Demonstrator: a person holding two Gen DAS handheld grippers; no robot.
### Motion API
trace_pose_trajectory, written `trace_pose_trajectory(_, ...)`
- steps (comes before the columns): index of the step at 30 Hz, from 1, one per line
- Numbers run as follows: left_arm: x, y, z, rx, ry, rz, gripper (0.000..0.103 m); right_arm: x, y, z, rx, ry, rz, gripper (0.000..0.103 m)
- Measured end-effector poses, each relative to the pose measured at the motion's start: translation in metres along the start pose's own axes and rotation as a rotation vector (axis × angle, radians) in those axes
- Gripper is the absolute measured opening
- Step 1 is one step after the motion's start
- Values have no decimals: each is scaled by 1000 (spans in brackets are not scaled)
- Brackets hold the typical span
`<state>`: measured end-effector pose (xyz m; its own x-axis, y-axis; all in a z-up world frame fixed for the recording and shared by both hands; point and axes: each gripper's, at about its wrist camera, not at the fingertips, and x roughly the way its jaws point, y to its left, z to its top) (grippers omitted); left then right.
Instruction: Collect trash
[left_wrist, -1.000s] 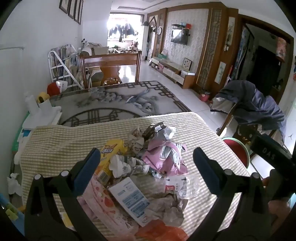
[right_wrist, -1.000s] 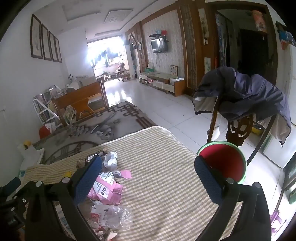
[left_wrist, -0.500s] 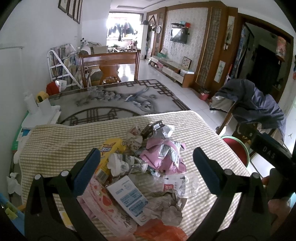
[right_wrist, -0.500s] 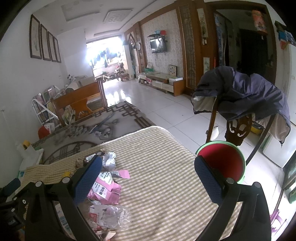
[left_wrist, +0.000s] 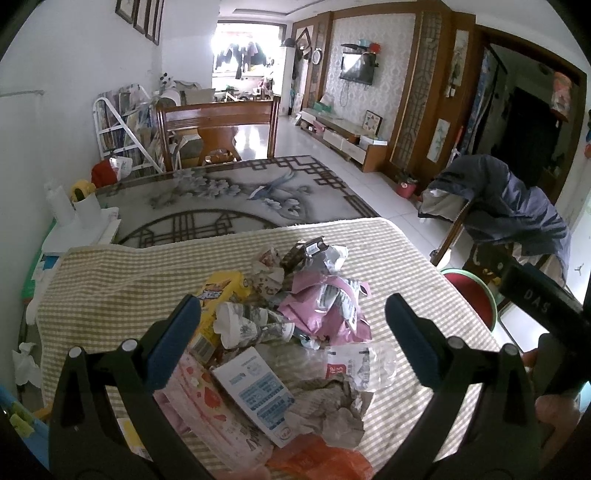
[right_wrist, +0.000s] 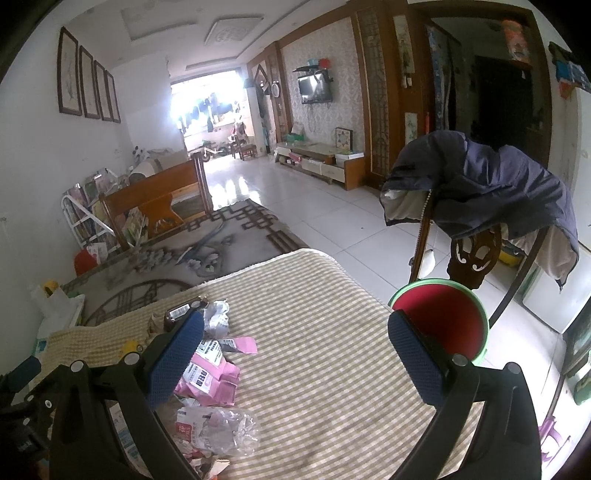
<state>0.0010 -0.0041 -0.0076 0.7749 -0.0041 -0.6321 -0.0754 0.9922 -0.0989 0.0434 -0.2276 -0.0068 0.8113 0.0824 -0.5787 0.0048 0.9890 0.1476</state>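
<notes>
A heap of trash lies on the checked tablecloth (left_wrist: 110, 280): a pink pouch (left_wrist: 325, 306), a yellow snack bag (left_wrist: 218, 291), crumpled paper cups (left_wrist: 243, 323), a white-and-blue carton (left_wrist: 255, 391), a clear plastic wrapper (left_wrist: 358, 365) and an orange bag (left_wrist: 317, 461). My left gripper (left_wrist: 291, 325) hovers open right above the heap, nothing between its fingers. My right gripper (right_wrist: 295, 343) is open over bare cloth (right_wrist: 332, 350), to the right of the pink pouch (right_wrist: 207, 376) and the clear wrapper (right_wrist: 218, 428).
A red bin with a green rim (right_wrist: 443, 321) stands on the floor just past the table's right edge. Behind it a chair carries a dark jacket (right_wrist: 480, 177). Beyond the cloth lies the patterned glass tabletop (left_wrist: 207, 199), then a wooden chair (left_wrist: 218, 125).
The left gripper has eased slightly forward and up over the heap. The right gripper has barely shifted. Both stay open.
</notes>
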Motion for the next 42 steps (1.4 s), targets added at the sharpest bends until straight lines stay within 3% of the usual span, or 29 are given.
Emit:
trace_pose_trajectory(31, 0, 9, 4, -32, -4, 26, 98, -4, 1, 4, -5, -13, -14, 96)
trace_pose_trajectory(37, -5, 32, 5, -65, -28, 57, 98, 1, 1, -1, -13, 8, 0, 96)
trace_pose_trajectory(41, -1, 62, -9, -83, -4, 116, 98, 10, 6, -7, -51, 36, 13, 96)
trace_pose_trajectory(42, 3, 72, -17, -72, 39, 137, 98, 12, 7, -9, -62, 46, 16, 96)
